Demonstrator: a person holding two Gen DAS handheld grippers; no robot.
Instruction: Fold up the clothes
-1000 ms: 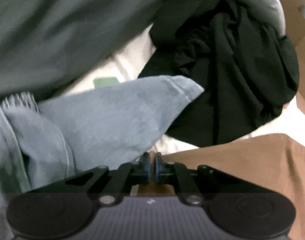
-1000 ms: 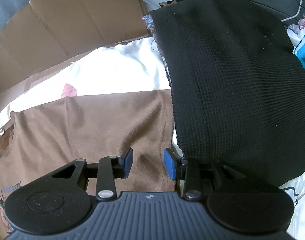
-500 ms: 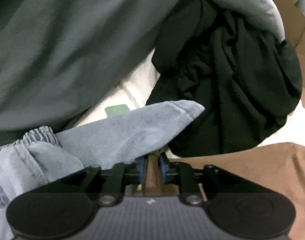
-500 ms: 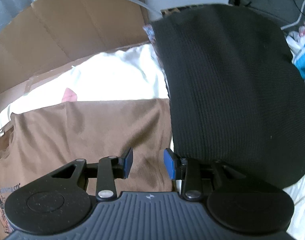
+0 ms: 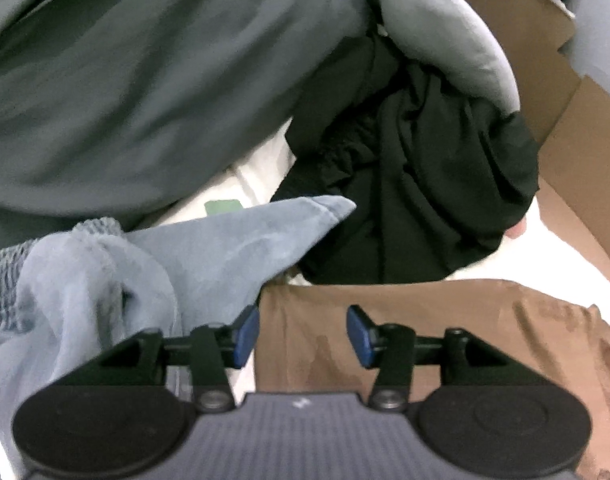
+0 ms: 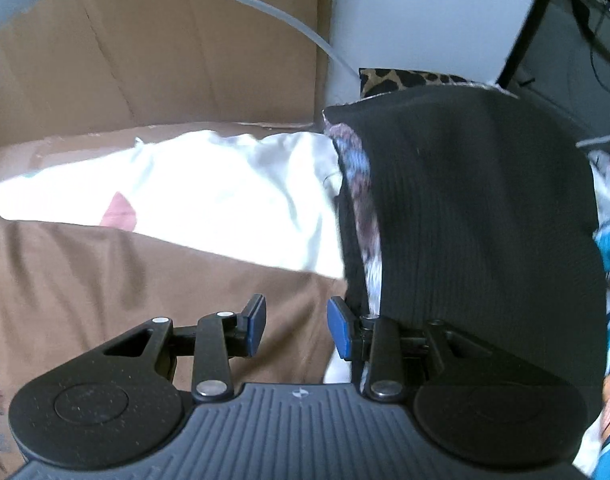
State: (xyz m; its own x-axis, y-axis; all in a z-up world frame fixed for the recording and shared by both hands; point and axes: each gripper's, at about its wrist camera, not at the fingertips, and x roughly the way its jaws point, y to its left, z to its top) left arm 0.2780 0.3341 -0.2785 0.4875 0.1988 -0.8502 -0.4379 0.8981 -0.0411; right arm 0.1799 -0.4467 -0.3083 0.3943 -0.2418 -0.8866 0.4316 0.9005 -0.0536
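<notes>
Both grippers spread and empty over the brown shirt [image 5: 425, 320]: left gripper [image 5: 303, 334] at its edge beside the blue-grey garment [image 5: 233, 256], right gripper [image 6: 297, 328] at its edge beside the black knit [image 6: 485, 220]; each should pinch only brown fabric, 1 layer, before folding.

1. The left gripper [image 5: 303, 334] is seen with its two blue-padded fingers [image 5: 245, 336] spread wide apart, nothing held between them.
2. The right gripper [image 6: 297, 330] is likewise seen parted, its blue pads [image 6: 339, 332] gripping nothing.
</notes>
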